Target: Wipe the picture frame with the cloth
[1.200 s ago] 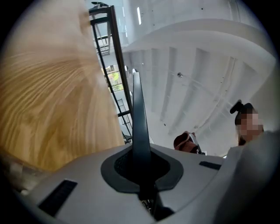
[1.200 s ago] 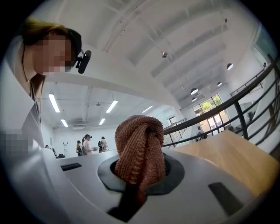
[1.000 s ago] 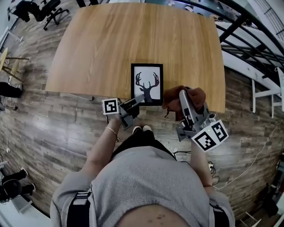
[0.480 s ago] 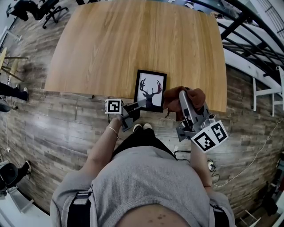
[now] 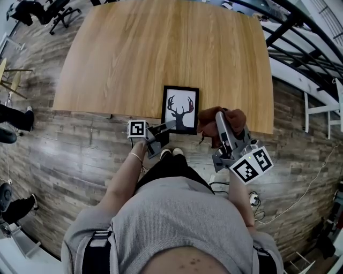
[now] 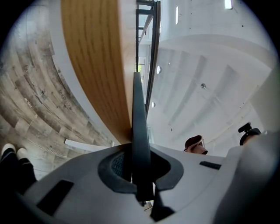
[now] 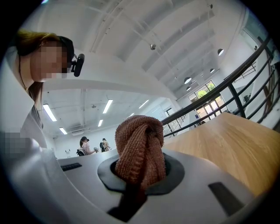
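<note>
The black picture frame [image 5: 180,109] with a deer-antler print lies flat at the near edge of the wooden table [image 5: 161,48]. My left gripper [image 5: 167,127] is shut on its near bottom edge. In the left gripper view the frame [image 6: 138,122] shows edge-on as a thin dark blade against the tabletop [image 6: 96,65]. The brown cloth [image 5: 228,119] is bunched in my right gripper [image 5: 220,119], which is shut on it just right of the frame without touching it. The cloth [image 7: 141,153] fills the jaws in the right gripper view.
A dark metal railing [image 5: 300,43] runs along the table's right side. An office chair [image 5: 59,13] stands at the far left on the plank floor. Someone's shoes [image 5: 10,126] are at the left edge. A cable [image 5: 300,200] trails on the floor at right.
The frame slid a little toward the near table edge with my left gripper, tilted briefly, and now sits nearly straight again. The right gripper with the cloth has stayed in place.
</note>
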Motion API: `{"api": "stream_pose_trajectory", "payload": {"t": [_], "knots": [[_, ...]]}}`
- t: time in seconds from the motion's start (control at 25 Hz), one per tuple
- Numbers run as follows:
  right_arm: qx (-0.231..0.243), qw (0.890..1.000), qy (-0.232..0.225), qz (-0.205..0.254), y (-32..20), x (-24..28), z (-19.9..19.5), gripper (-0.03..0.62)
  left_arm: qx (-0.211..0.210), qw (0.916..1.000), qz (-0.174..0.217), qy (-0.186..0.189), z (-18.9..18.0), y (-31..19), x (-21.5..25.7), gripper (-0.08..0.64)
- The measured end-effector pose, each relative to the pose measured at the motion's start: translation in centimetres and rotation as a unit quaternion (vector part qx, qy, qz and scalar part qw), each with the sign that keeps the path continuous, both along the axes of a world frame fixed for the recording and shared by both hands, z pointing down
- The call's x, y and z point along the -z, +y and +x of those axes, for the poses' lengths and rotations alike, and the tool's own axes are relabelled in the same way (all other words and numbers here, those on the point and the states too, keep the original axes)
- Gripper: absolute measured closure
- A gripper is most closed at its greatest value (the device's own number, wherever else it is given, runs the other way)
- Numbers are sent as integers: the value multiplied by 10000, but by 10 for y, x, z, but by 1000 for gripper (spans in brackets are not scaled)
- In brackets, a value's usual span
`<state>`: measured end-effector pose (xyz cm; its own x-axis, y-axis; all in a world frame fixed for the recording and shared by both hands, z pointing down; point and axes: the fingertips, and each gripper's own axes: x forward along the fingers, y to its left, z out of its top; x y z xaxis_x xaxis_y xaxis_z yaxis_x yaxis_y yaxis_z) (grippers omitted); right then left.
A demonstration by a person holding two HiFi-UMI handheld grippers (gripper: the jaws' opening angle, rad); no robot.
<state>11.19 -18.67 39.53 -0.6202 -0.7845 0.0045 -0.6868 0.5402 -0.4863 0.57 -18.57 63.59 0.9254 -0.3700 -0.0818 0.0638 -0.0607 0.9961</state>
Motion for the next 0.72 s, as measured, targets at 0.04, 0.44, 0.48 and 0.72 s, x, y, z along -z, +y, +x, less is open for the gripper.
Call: {"api": "stream_pose_trajectory", "payload": {"t": [0.04,0.44,0.48,0.72], "knots": [[4,10000,6,-5,1,0,-1,546,-34,10000,45,30,1,0,2,540],[98,9999,3,-33,6,-1,-6,546,-251,9969,543,503,2,7,35,270],[114,9999,4,-22,7,0,-7,546,-230,9968,568,505,2,7,35,270],[124,9999,10,41,8,5,-10,546,-105,9971,653,368,-16,13,32,270]]}}
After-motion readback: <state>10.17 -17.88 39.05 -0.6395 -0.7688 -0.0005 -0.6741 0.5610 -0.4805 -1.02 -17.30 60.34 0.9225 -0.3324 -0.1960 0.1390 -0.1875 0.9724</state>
